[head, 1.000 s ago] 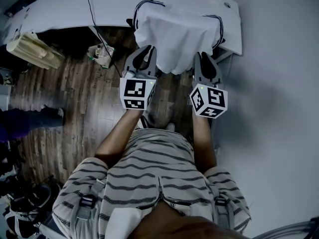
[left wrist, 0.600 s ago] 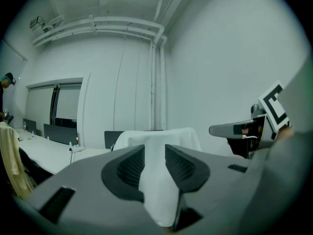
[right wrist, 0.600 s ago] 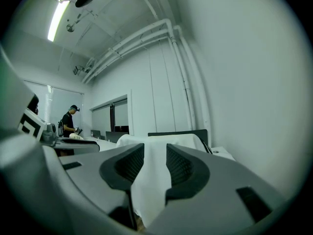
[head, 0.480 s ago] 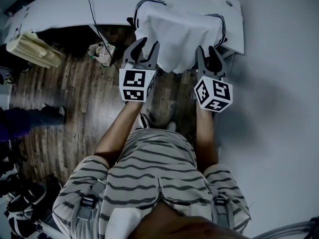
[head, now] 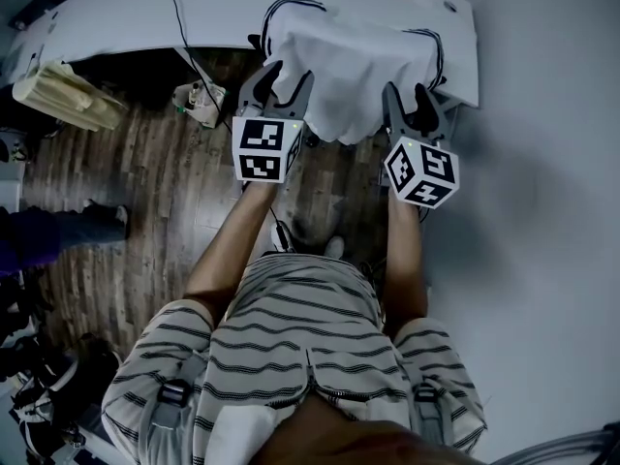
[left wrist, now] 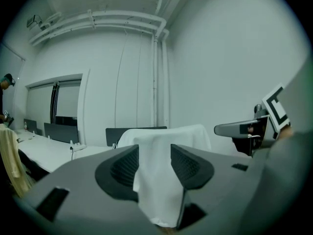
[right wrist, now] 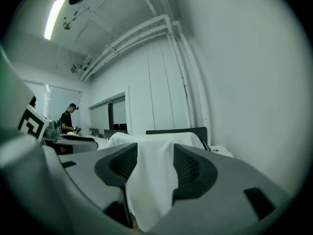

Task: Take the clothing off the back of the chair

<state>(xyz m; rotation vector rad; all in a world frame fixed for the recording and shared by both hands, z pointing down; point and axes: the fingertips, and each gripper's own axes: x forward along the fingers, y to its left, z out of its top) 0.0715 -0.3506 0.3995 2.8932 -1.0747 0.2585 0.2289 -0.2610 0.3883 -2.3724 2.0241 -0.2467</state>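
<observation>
Though newly spread, left claw (head: 288, 77) and right claw (head: 407, 101) straddle clothing (head: 351, 61) over wooden floor (head: 136, 192).

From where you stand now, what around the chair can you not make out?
- Chair: head view, the white garment covers all but dark edges.
- Garment's kind: every view, no collar or sleeves show among the folds.
- Yellowish item: head view, too blurred to name.
- Distant person: right gripper view, too small.

White clothing (head: 349, 66) draped over the chair back (head: 432, 54) — white desk (head: 145, 13) beside it, dark plank floor (head: 145, 182) below.
</observation>
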